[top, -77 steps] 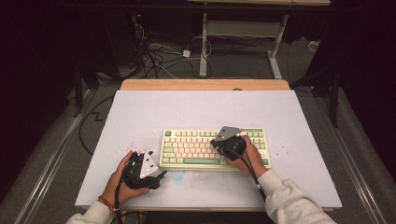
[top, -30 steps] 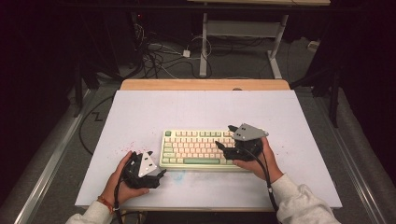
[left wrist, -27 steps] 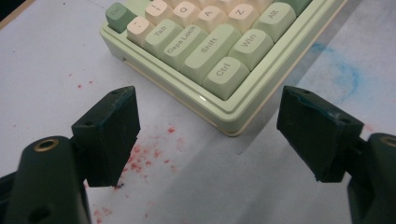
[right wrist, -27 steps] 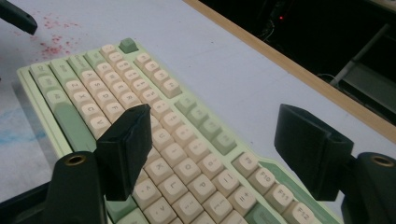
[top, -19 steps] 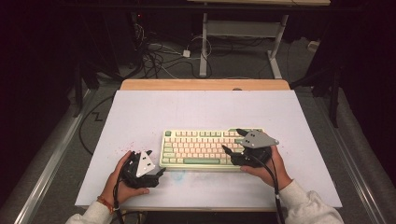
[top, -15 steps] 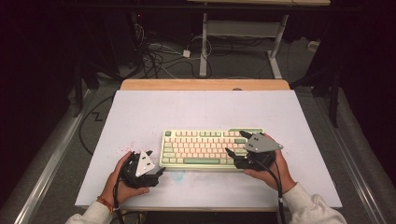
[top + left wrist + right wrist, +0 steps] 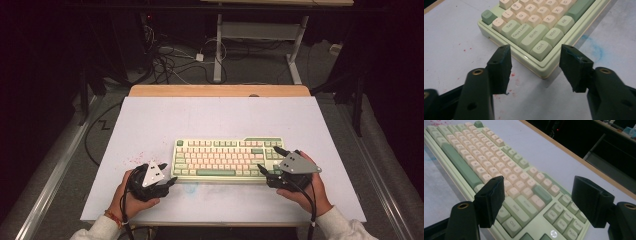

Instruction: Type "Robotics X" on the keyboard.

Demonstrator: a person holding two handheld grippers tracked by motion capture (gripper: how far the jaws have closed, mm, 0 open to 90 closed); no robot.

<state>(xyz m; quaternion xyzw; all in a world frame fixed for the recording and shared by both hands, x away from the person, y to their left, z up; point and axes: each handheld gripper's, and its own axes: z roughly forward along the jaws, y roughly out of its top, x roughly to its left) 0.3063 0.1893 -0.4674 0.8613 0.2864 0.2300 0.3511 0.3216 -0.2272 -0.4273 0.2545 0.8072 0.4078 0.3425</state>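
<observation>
A pale green and cream keyboard (image 7: 227,160) lies flat near the front of the white table (image 7: 220,117). At its left end my left gripper (image 7: 169,173) is open and has just been closing. In the left gripper view the keyboard's front-left corner (image 7: 541,53) sits between the left gripper (image 7: 535,50) jaws, and neither pad touches it. My right gripper (image 7: 267,158) is open at the keyboard's right end. The right gripper view shows the right gripper (image 7: 539,182) wide above the keyboard's Enter and arrow keys (image 7: 529,202), holding nothing.
Red specks (image 7: 135,160) and a blue smear (image 7: 190,189) mark the table surface. A wooden strip (image 7: 220,90) runs along the far edge. Beyond it are floor cables (image 7: 170,57) and metal desk legs (image 7: 218,50). Bare table surface lies behind the keyboard.
The right hand has slid rightward along the keyboard from its middle-right keys to its right end, coming a little nearer the front. The left hand has stayed at the left end.
</observation>
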